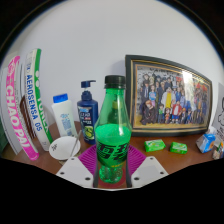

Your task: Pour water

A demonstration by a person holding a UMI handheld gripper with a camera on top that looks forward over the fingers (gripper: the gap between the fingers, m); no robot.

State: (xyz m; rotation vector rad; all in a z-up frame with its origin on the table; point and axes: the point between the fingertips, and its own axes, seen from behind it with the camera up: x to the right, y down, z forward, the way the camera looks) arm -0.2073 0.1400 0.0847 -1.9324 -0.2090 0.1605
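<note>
Your gripper [112, 172] had its jaws closed in on the green plastic bottle with the black cap [113, 130], both magenta pads [91, 158] pressed against its lower sides, holding it upright over the brown wooden tabletop [170, 160]. Behind it sat a small white bowl [65, 147], a white bottle [63, 113] and a blue pump bottle [88, 112] off to one side. A dark-framed group photo [170, 95] leaned on the wall on the other side, with two little green packets [155, 146] in front of it.
</note>
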